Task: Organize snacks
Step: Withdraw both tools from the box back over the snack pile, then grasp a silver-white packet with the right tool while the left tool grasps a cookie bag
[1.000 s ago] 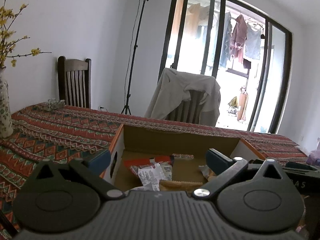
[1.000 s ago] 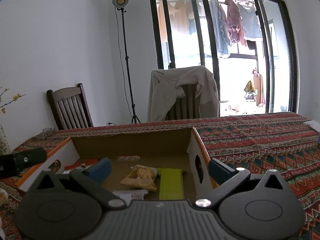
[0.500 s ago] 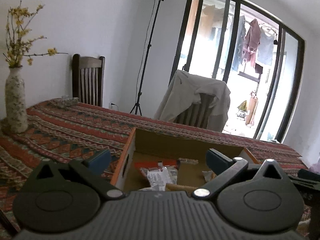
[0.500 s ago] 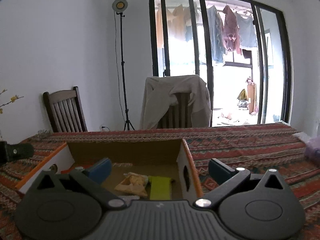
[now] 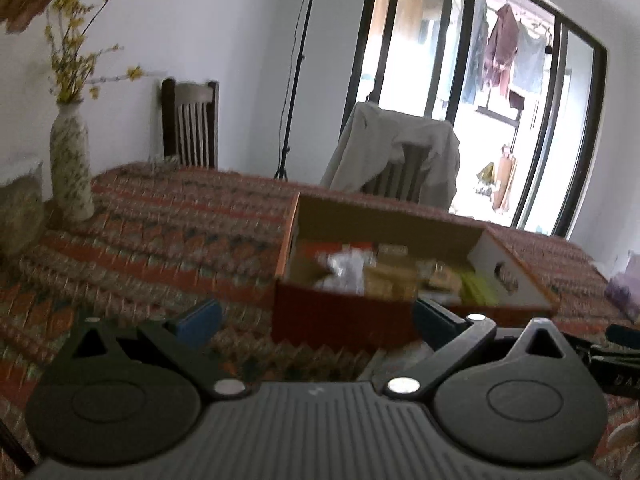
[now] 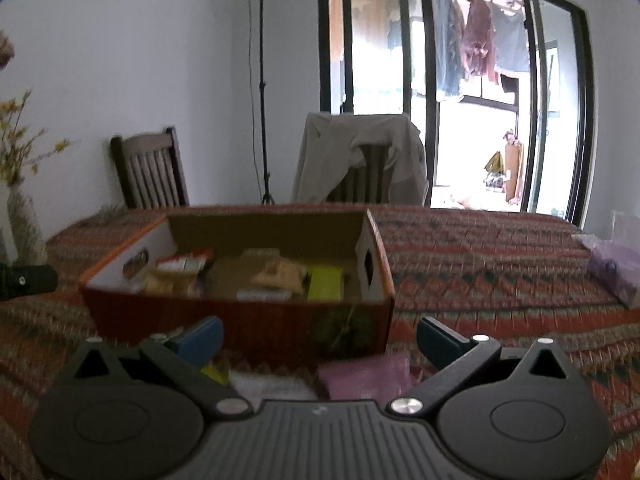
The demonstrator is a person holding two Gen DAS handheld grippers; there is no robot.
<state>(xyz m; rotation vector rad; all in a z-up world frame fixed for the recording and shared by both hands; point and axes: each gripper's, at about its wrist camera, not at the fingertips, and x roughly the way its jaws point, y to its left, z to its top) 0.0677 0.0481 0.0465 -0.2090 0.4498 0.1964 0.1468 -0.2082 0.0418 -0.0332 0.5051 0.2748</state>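
An open orange cardboard box [image 6: 236, 320] sits on the patterned tablecloth, with several snack packets inside, among them a green pack [image 6: 326, 282] and a chip bag [image 6: 280, 272]. The box also shows in the left wrist view [image 5: 340, 316], blurred. My right gripper [image 6: 318, 338] is open and empty, just in front of the box's near wall. Below it lie a pink packet [image 6: 362, 376] and a white packet [image 6: 268, 386] on the table. My left gripper [image 5: 316, 318] is open and empty, in front of the box's left corner.
A patterned vase with yellow flowers [image 5: 70, 168] stands at the table's left. Two chairs stand behind the table, one draped with a beige jacket [image 6: 360, 160]. A purple bag [image 6: 616, 270] lies at the right. A lamp stand [image 6: 262, 92] is by the wall.
Both grippers have pulled back from over the box toward the table's near side and lifted away. The box's front wall and packets in front of it are now in view.
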